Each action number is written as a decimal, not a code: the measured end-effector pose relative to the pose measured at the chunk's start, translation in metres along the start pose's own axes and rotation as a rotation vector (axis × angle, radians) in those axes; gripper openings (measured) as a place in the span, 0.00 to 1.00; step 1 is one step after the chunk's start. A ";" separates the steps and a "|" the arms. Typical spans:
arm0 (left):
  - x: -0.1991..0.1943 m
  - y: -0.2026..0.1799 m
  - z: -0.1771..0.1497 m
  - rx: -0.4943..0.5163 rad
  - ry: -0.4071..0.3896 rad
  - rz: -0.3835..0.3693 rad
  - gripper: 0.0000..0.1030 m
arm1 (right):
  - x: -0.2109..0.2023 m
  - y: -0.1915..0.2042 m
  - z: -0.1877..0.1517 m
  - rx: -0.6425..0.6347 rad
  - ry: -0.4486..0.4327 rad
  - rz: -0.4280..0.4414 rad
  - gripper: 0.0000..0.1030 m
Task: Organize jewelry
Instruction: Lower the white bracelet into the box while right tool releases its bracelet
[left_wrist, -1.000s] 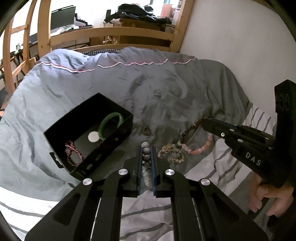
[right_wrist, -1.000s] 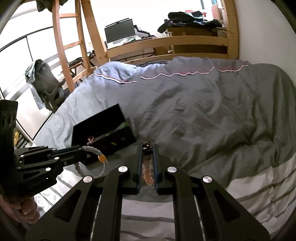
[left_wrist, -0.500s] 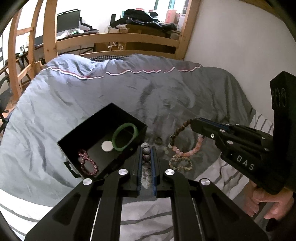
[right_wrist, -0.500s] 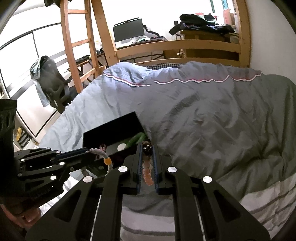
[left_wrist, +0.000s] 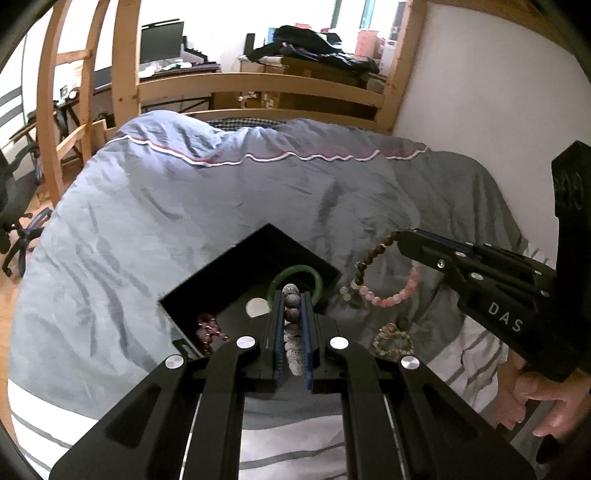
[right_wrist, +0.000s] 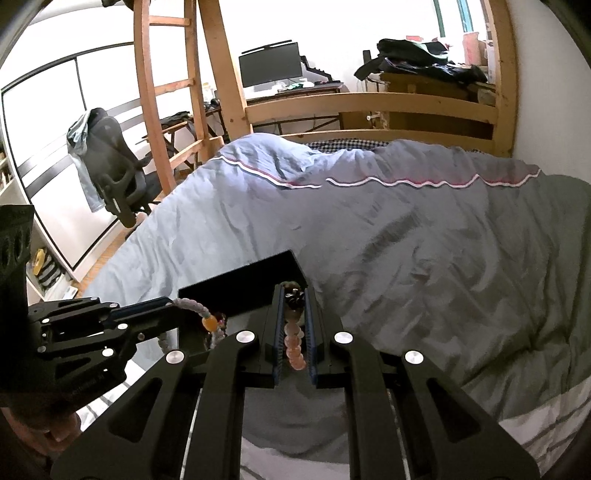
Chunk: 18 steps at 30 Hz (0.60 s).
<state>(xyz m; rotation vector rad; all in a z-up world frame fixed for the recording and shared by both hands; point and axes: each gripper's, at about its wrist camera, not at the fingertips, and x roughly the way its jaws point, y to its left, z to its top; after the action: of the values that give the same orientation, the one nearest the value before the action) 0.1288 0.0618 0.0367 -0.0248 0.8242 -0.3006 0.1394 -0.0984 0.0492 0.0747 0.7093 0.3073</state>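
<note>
A black open box (left_wrist: 236, 280) lies on the grey duvet, holding a green bangle (left_wrist: 295, 275), a dark red bead bracelet (left_wrist: 208, 328) and a white disc (left_wrist: 256, 307). My left gripper (left_wrist: 291, 306) is shut on a grey stone-bead bracelet (left_wrist: 292, 332), held over the box's near side. My right gripper (right_wrist: 294, 295) is shut on a pink and brown bead bracelet (right_wrist: 294, 347), which hangs in the air right of the box in the left wrist view (left_wrist: 388, 295). A beige bead bracelet (left_wrist: 392, 341) and a small ring (left_wrist: 403, 325) lie on the duvet.
The grey duvet (left_wrist: 221, 206) covers the bed, with a striped sheet (left_wrist: 288, 446) at the near edge. A wooden bed rail (left_wrist: 258, 85) stands behind and a white wall (left_wrist: 480, 92) to the right. An office chair (right_wrist: 114, 177) stands left of the bed.
Both grippers have lifted and moved toward the box, each with its bracelet. The left gripper now sits over the box; the right bracelet has left the duvet.
</note>
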 end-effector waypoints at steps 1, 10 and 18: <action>0.000 0.004 0.001 -0.007 0.000 0.004 0.08 | 0.003 0.002 0.002 -0.003 0.001 0.003 0.11; 0.007 0.020 0.003 -0.025 0.039 0.048 0.08 | 0.022 0.023 0.013 -0.032 0.009 0.021 0.11; 0.016 0.032 0.002 -0.051 0.070 0.054 0.08 | 0.039 0.034 0.017 -0.043 0.022 0.033 0.11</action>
<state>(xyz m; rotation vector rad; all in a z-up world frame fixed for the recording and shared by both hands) 0.1489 0.0880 0.0223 -0.0401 0.9004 -0.2302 0.1693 -0.0541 0.0433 0.0419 0.7235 0.3556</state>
